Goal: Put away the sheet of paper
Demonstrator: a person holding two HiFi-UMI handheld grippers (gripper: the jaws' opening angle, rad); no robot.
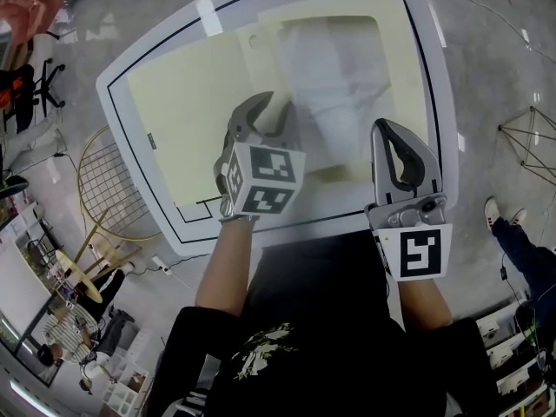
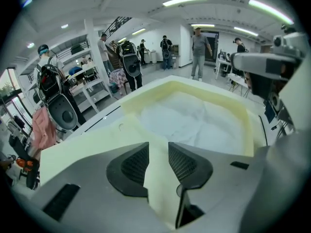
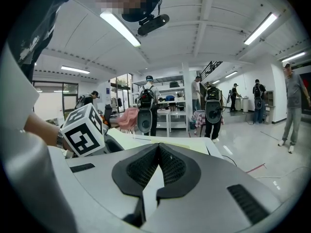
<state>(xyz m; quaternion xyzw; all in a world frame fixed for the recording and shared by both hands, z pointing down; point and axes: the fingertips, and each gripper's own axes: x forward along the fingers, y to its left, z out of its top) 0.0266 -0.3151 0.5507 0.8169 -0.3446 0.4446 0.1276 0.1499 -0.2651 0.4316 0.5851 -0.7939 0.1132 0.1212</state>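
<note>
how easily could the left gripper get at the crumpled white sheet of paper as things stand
Probably yes. The left gripper hangs with its fingers apart and empty right beside the crumpled white sheet of paper, above the pale yellow folder that it lies on; nothing stands between them.

A gold wire basket point(image 1: 111, 185) sits on the floor beside the white table point(image 1: 439, 102) — people point(image 2: 199, 50) stand beyond.

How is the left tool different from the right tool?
The left tool has its jaws apart; the right tool has them shut together. The left tool tips down toward the yellow folder; the right tool looks out across the room. Both are empty.
</note>
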